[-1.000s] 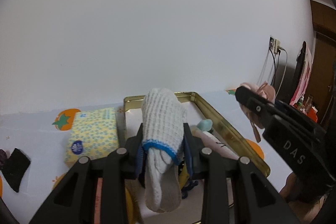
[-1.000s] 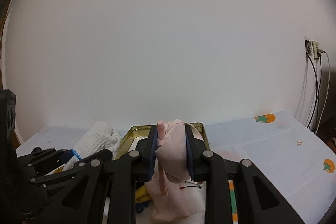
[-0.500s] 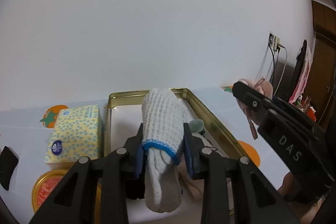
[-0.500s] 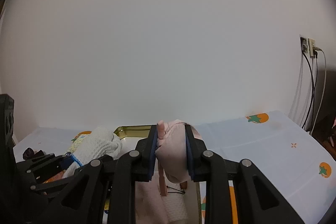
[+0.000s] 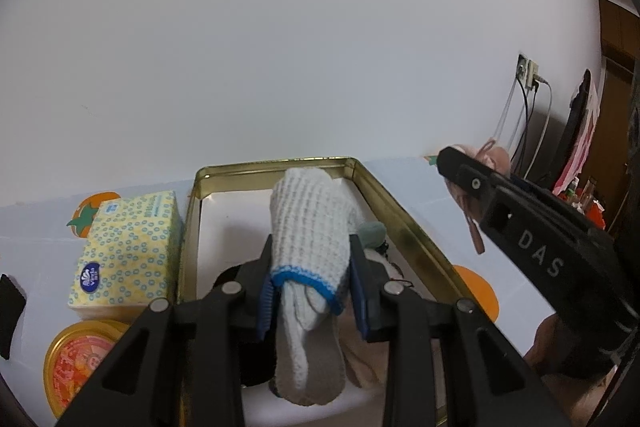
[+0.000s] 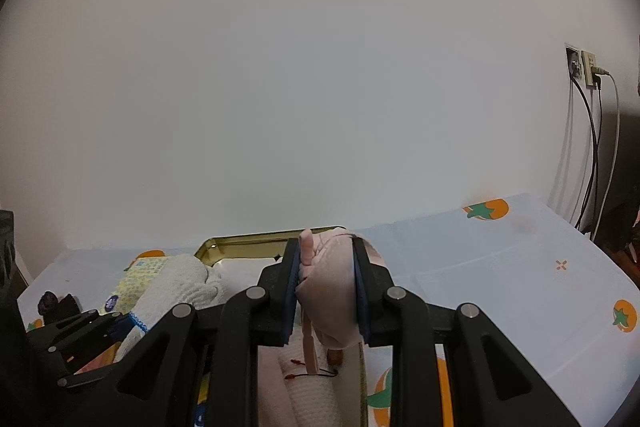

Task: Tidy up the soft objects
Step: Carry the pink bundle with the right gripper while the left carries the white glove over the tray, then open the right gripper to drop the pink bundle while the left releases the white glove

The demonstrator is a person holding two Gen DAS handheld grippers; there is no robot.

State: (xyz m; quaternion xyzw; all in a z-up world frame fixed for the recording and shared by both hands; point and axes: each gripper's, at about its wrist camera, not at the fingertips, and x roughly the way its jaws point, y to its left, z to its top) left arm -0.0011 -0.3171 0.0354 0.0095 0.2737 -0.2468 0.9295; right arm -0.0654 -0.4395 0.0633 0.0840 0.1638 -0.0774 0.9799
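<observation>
A white knit glove [image 5: 308, 227] with a blue cuff band is pinched between the pads of my left gripper [image 5: 310, 247], above a gold-rimmed tin tray [image 5: 276, 165]. The glove's lower part hangs down behind the fingers. My right gripper [image 6: 326, 251] is shut on a pink soft piece [image 6: 328, 275] with a dangling strap, held over the tray's right side [image 6: 248, 241]. In the left wrist view the right gripper [image 5: 520, 227] reaches in from the right with the pink piece [image 5: 494, 157] at its tip. In the right wrist view the glove [image 6: 176, 283] shows at lower left.
The tray holds several soft things: a teal lump [image 5: 372, 233], pink fabric and a dark item [image 5: 256, 359]. Left of the tray lie a yellow tissue pack [image 5: 128, 247] and a round orange-lidded tin [image 5: 80, 359]. Wall sockets with cables [image 5: 528, 75] are at the right.
The left gripper has shifted with the glove, so the tray now sits centred under it and the round tin has come into view. The right gripper has barely moved.
</observation>
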